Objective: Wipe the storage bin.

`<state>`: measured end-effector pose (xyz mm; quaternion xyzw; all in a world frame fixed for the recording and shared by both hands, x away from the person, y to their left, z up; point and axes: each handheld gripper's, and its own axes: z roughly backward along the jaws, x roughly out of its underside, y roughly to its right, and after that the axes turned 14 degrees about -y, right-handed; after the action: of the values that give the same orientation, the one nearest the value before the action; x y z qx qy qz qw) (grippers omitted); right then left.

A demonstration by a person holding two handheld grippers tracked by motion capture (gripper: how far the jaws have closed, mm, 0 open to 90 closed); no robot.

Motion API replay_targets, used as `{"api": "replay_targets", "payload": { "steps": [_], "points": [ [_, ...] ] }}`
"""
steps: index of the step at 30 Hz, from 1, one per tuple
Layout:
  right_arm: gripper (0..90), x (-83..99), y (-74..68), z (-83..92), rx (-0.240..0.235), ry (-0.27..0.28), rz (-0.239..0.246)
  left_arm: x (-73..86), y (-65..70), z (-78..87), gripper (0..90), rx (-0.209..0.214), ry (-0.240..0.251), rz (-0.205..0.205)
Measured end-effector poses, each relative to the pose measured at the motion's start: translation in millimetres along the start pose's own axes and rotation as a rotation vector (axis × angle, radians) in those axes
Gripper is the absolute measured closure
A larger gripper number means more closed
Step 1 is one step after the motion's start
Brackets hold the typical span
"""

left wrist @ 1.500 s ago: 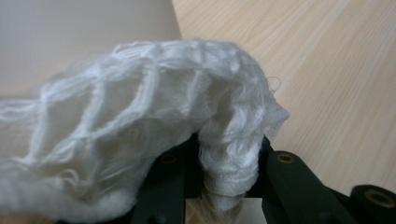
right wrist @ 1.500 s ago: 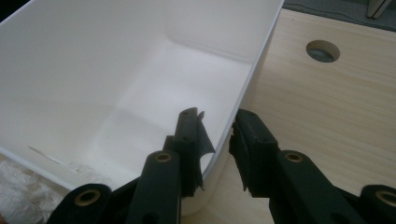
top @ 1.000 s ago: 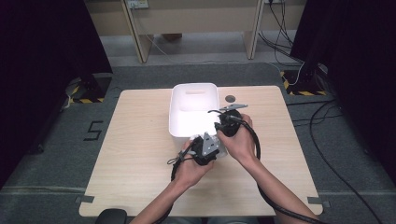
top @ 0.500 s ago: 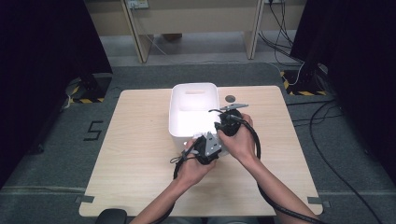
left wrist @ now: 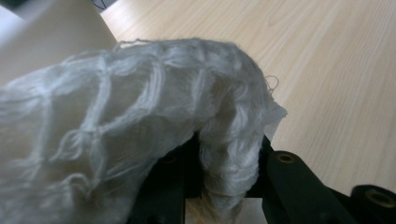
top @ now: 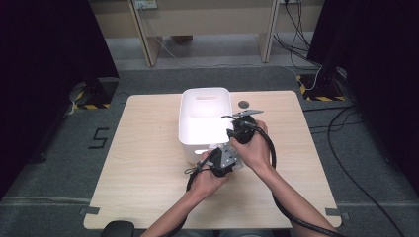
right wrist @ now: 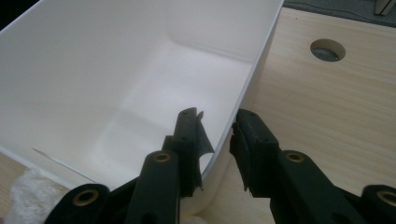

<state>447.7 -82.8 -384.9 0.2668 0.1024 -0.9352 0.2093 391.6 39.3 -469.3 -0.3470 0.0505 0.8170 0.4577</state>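
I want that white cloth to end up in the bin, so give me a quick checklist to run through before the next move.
1. Left gripper shut on the white cloth: ok.
2. Cloth over the white bin opening: not ok; it is at the bin's near outer wall.
3. Right gripper steadying the bin: jaws straddle the rim of its side wall; whether they press, cannot tell.
4. Bin interior free: ok, nothing visible inside.
5. Bin standing on the table: ok.
6. Cloth hanging free of the table: cannot tell.
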Motion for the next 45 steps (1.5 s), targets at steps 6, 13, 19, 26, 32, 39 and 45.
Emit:
{"api": "replay_targets", "payload": {
  "steps": [6,13,19,26,32,39,45],
  "points": [
    [71.2,0.0,0.0,-0.1,0.000,0.000,-0.001,4.5,1.9,-10.7,74.7,0.006,-0.033,-0.004],
    [69.0,0.4,-1.0,-1.6,0.000,0.000,-0.001,6.6,3.5,-20.8,74.7,0.020,-0.066,0.002],
    [66.6,0.1,-1.8,-2.9,0.007,0.004,0.010,8.2,1.7,-25.7,74.6,0.040,-0.092,0.011],
    [63.5,-0.8,-2.9,-3.5,0.004,0.004,0.010,8.6,0.9,-22.7,74.5,0.049,-0.083,0.034],
    [58.7,-2.6,-2.3,-0.3,0.001,0.024,-0.007,10.5,1.1,-1.9,74.4,0.035,-0.055,0.035],
    [56.5,-7.0,5.6,2.5,0.003,0.030,-0.059,28.9,0.0,43.4,74.4,-0.001,-0.001,0.088],
    [57.8,-11.3,10.8,-3.1,-0.010,0.017,-0.084,59.6,-14.0,84.5,74.3,-0.024,0.018,0.159]
  ]
}}
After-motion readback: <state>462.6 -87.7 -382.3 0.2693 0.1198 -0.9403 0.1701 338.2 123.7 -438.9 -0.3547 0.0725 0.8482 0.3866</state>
